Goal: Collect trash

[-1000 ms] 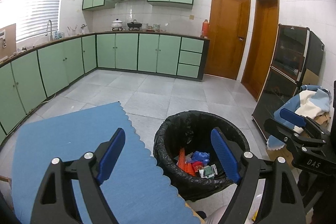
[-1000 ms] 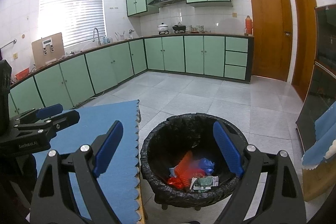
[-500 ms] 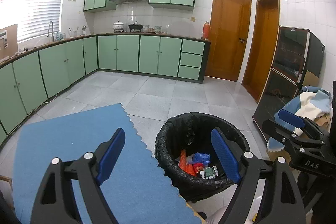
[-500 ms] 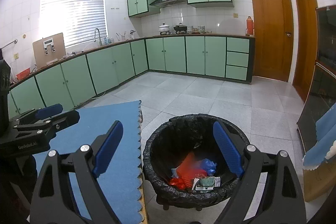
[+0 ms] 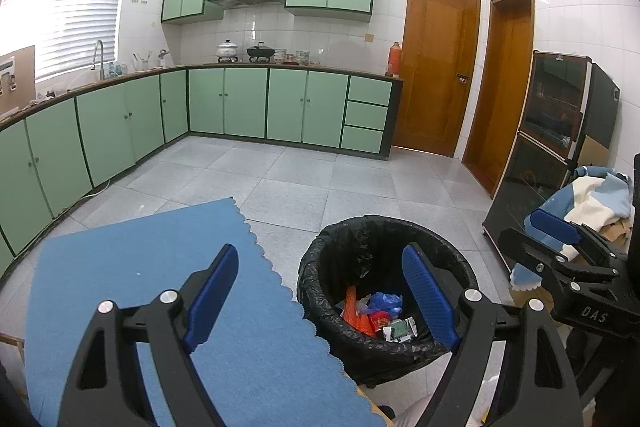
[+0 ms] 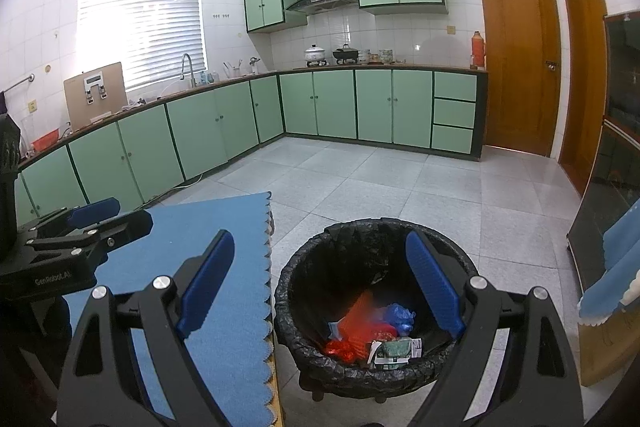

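Hovering side by side above a table edge, two black grippers with blue finger pads face a kitchen; the left gripper (image 5: 320,291) has its fingers spread wide with nothing between them, and the right gripper (image 6: 320,287) is spread just as wide and equally empty. A blue scalloped mat (image 5: 132,267) covers the table below the left fingers; no litter shows on the part in view. Just beside the table, on the grey tiled floor (image 6: 400,179), stands a round bin lined with a black bag (image 6: 332,255); the trash (image 6: 368,331) lies at its bottom: an orange-red wrapper, a crumpled blue piece, and a small green-and-white packet. Pale green cabinets (image 6: 340,107) run along two walls; two wooden doors (image 6: 520,59) stand to the right; a dark glass-fronted cabinet (image 5: 552,131) sits near the bin's right side.
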The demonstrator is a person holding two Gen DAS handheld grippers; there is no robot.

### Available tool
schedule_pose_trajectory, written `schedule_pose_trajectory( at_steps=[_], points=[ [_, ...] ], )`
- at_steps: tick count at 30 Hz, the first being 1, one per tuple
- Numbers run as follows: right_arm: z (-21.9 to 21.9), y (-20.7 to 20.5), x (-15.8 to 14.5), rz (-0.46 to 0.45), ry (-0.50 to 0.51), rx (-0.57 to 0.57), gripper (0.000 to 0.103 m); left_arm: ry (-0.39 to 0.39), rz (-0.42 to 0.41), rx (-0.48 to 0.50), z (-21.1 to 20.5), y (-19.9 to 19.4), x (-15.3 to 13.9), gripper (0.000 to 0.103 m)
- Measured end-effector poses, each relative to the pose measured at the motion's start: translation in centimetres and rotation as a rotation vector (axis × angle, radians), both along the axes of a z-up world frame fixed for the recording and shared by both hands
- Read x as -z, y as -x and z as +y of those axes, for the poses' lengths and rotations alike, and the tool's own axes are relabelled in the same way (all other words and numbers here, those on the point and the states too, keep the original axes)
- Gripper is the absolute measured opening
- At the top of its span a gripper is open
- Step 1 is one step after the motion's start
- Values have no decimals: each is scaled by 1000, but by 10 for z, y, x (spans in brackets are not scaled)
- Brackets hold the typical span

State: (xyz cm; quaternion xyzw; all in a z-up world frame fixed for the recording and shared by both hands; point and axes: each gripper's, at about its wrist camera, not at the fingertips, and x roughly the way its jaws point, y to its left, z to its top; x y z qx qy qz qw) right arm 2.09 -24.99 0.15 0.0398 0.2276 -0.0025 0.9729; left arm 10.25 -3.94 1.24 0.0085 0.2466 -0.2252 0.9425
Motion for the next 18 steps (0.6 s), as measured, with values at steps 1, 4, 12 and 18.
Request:
schedule_pose_trajectory(
  at_steps=[1,4,12,18],
  points=[
    [0,0,0,0,0,0,85,0,-1,0,0,0,0,82],
    [0,0,0,1,0,-1,85,1,0,-1,0,0,0,82],
    [2,-2,-1,3,1,-3,85,1,2,-2,1,-1,-2,82],
    [2,-2,-1,3,1,-2,85,1,4,-2,2,-2,-2,82]
  ],
)
